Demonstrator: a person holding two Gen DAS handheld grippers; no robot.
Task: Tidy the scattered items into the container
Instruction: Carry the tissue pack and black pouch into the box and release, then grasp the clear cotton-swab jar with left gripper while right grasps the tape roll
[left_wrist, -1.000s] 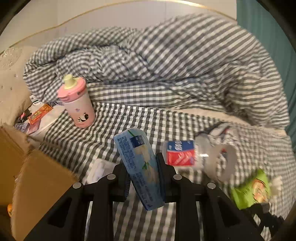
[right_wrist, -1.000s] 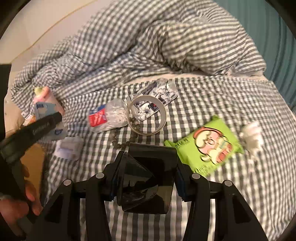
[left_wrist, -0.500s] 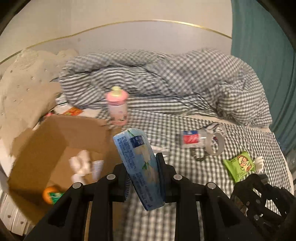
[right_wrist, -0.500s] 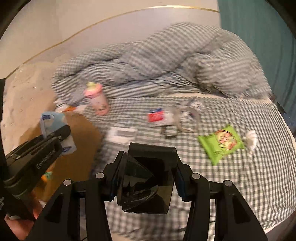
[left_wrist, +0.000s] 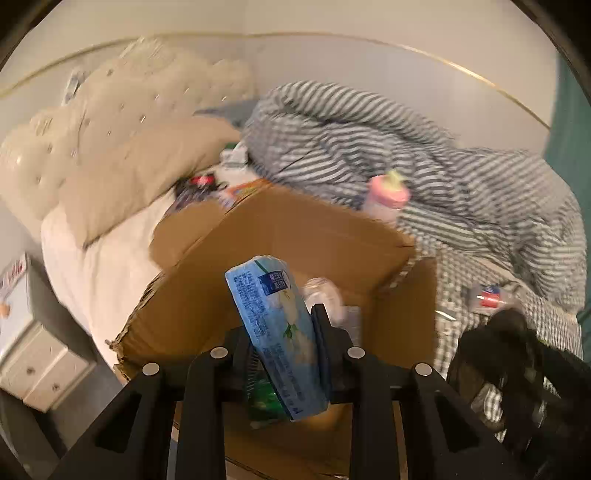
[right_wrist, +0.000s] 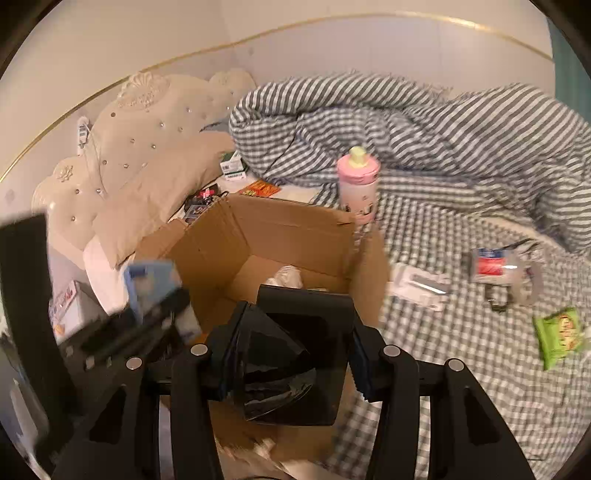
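Left gripper (left_wrist: 282, 341): closed on a light-blue tissue pack (left_wrist: 275, 325), held tilted above the open cardboard box (left_wrist: 295, 236).
Right gripper (right_wrist: 291, 345): clamped on a black glossy packet (right_wrist: 295, 354), at the near right corner of the box.
Cardboard box, right wrist view (right_wrist: 280, 229): flaps up, standing on the bed; contents include crumpled white paper (right_wrist: 286, 277) and, in the left wrist view, something green (left_wrist: 262, 400) under the tissue pack, not identifiable.
White flat packet (right_wrist: 419, 286): on the gingham sheet (right_wrist: 461, 350), just right of the box.
Clear bag with red label (right_wrist: 493, 267): further right on the sheet, touching a tape roll (right_wrist: 530, 284).
Green snack bag (right_wrist: 559, 336): near the right edge of the sheet, well apart from the box.
Pink sippy cup (right_wrist: 358, 188): upright, just behind the box's far wall.
Gingham duvet (right_wrist: 424, 122): heaped behind the cup.
Small cartons and wrappers (right_wrist: 255, 188): between box and beige pillow (right_wrist: 159, 188).
Tufted headboard (right_wrist: 147, 118): far left, against the wall.
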